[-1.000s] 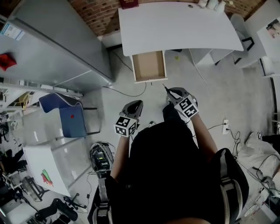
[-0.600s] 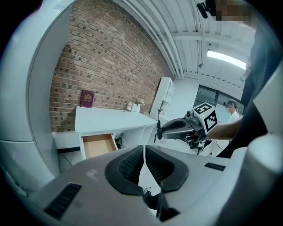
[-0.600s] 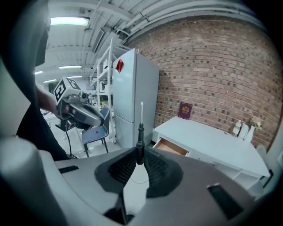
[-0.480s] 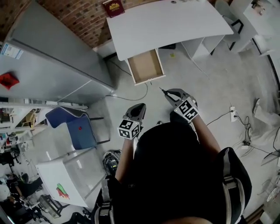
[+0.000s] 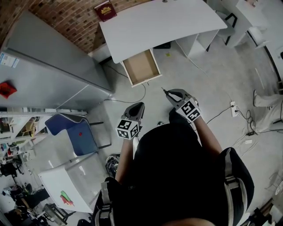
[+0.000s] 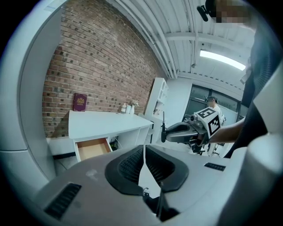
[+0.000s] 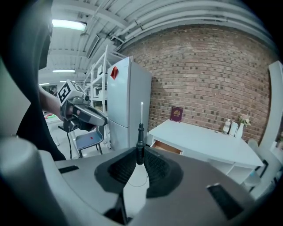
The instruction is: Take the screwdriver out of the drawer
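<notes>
Since a second ago the open drawer and the white tabletop it belongs to have slid leftward in the head view. A dark red book has come fully into sight, and both tongs have kept their places just ahead of the person's dark torso. Nearest of the two, on the near-left side of the drawer, the left tongs have their ribbed pads closed tip to tip with nothing between them. On the near-right side of the drawer, the right tongs are clamped on the black handle of the screwdriver. Its thin metal shaft sticks out past the jaws and points toward the drawer. The screwdriver is out of the drawer and well apart from it, held above the grey floor. On the near-left side of the drawer, beyond the left tongs, stands a blue chair. A thin cable lies on the floor between the tongs and the drawer. The drawer is pulled out from under the tabletop's front edge, and its pale wooden bottom shows. Left of the drawer stands a tall grey fridge. Beyond the drawer, the book stands at the back of the tabletop against the brick wall.
</notes>
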`<move>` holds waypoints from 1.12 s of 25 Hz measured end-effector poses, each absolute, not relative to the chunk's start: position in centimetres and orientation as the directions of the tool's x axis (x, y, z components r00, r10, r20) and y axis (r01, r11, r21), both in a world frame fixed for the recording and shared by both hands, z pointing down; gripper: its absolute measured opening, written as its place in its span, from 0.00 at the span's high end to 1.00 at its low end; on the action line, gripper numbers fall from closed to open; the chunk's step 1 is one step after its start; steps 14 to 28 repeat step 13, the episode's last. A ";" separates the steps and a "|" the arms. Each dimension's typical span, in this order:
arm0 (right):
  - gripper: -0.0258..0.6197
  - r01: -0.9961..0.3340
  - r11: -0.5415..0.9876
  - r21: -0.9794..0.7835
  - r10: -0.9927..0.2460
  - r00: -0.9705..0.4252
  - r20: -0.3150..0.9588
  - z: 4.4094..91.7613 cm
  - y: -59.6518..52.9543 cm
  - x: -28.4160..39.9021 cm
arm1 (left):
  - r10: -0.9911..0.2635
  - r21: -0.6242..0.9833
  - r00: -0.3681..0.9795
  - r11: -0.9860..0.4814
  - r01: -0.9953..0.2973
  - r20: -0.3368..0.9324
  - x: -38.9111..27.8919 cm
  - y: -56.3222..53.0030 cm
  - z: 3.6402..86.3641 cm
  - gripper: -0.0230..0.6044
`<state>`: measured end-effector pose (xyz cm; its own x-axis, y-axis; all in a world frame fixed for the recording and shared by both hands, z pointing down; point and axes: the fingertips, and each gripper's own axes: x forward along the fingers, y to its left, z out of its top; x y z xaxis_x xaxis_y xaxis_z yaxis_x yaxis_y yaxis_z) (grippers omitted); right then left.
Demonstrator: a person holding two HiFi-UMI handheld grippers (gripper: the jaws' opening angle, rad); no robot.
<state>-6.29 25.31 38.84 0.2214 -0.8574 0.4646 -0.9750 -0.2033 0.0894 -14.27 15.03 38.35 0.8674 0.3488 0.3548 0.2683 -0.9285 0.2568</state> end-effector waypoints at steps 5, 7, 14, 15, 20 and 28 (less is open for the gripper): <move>0.79 -0.972 -0.210 0.103 -0.849 0.234 0.474 39.2 25.9 -6.3 | 0.348 0.263 0.867 -0.928 0.264 0.357 -14.8 15.5 38.7 0.93; 0.79 -0.972 -0.212 0.104 -0.848 0.236 0.474 39.3 26.0 -6.4 | 0.344 0.268 0.867 -0.928 0.258 0.360 -15.3 15.5 39.0 0.93; 0.79 -0.970 -0.219 0.107 -0.850 0.244 0.467 39.1 26.0 -6.1 | 0.337 0.274 0.870 -0.930 0.247 0.360 -15.5 15.3 39.1 0.93; 0.79 -0.970 -0.219 0.107 -0.850 0.244 0.467 39.1 26.0 -6.1 | 0.337 0.274 0.870 -0.930 0.247 0.360 -15.5 15.3 39.1 0.93; 0.79 -0.970 -0.219 0.107 -0.850 0.244 0.467 39.1 26.0 -6.1 | 0.337 0.274 0.870 -0.930 0.247 0.360 -15.5 15.3 39.1 0.93; 0.79 -0.970 -0.219 0.107 -0.850 0.244 0.467 39.1 26.0 -6.1 | 0.337 0.274 0.870 -0.930 0.247 0.360 -15.5 15.3 39.1 0.93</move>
